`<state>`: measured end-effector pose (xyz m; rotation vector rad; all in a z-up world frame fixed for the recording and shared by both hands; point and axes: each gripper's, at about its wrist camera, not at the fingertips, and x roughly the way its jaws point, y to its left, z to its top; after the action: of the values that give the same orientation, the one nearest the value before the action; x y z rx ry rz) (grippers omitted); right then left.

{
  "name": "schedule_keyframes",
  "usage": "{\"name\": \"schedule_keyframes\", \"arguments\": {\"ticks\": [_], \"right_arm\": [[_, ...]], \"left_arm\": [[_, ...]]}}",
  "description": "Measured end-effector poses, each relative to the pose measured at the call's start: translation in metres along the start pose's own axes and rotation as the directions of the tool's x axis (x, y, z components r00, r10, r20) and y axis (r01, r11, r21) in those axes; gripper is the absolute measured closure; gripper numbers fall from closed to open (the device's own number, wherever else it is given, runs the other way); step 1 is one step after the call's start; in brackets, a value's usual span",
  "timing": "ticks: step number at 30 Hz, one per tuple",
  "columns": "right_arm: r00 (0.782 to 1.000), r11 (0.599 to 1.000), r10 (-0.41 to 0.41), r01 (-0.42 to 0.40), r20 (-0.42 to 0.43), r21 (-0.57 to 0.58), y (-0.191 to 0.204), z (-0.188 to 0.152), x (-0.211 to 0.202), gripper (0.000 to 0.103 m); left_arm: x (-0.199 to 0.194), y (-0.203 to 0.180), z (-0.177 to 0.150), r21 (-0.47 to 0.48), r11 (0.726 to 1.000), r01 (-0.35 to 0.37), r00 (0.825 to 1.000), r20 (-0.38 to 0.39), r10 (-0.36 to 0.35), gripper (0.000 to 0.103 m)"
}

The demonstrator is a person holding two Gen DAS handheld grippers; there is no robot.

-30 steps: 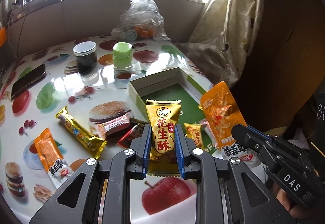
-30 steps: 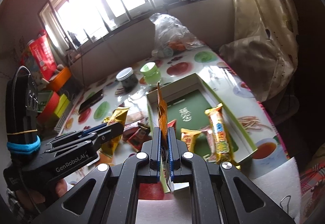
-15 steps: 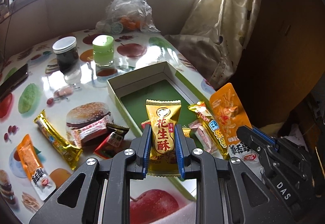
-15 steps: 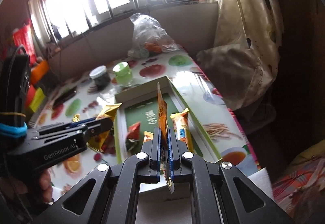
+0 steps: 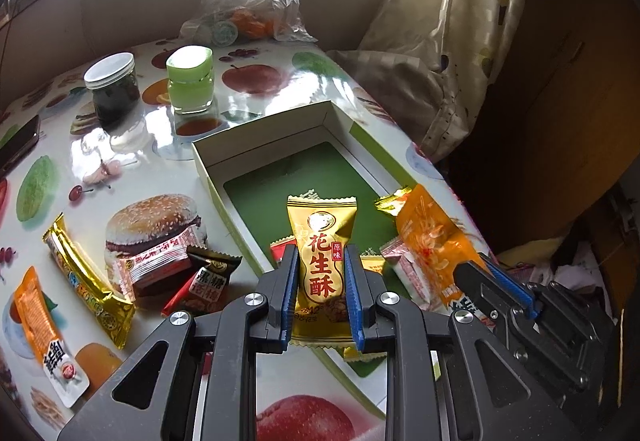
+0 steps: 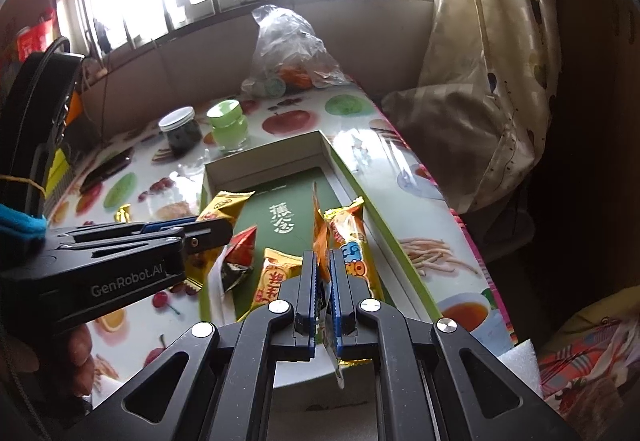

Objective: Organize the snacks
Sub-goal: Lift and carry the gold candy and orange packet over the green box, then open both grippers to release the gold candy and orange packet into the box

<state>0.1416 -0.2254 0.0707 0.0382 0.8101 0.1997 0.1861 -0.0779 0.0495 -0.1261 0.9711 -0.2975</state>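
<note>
While both snacks hang over the green box (image 5: pixel 208 169) on the bench (image 5: pixel 280 81), the step in hand looks like lowering and letting go. The left hand-held gripper (image 5: pixel 322 289) pinches a gold peanut candy (image 5: pixel 322 241) upright by its lower half; the right hand-held gripper (image 6: pixel 323 293) is pressed onto an orange packet (image 6: pixel 318 241), seen edge-on, so its print is hard to read there. Best to bring each down near the box floor, over the bare green area beyond the snacks already inside, then spread the jaws one at a time so neither wrapper flutters onto the rim.
</note>
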Motion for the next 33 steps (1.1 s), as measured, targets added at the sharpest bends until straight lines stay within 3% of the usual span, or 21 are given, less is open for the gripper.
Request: {"name": "schedule_keyframes", "arguments": {"ticks": [18, 24, 27, 33], "right_arm": [[0.997, 0.995, 0.080, -0.081, 0.015, 0.054, 0.001, -0.003, 0.008, 0.095], [0.995, 0.993, 0.095, -0.096, 0.020, 0.075, 0.001, -0.004, 0.010, 0.095], [0.993, 0.989, 0.113, -0.114, 0.019, 0.091, 0.001, -0.005, 0.010, 0.090], [0.991, 0.985, 0.133, -0.134, 0.016, 0.113, 0.000, -0.007, 0.011, 0.087]], "left_arm": [[0.021, 0.004, 0.005, -0.009, 1.000, -0.005, 0.999, -0.032, 0.004, 0.080], [0.024, 0.006, 0.005, -0.012, 1.000, -0.006, 0.999, -0.037, 0.006, 0.077], [0.024, 0.005, 0.005, -0.007, 1.000, -0.003, 0.999, -0.035, 0.003, 0.069], [0.021, 0.007, 0.006, -0.009, 1.000, -0.008, 1.000, -0.027, 0.008, 0.068]]}}
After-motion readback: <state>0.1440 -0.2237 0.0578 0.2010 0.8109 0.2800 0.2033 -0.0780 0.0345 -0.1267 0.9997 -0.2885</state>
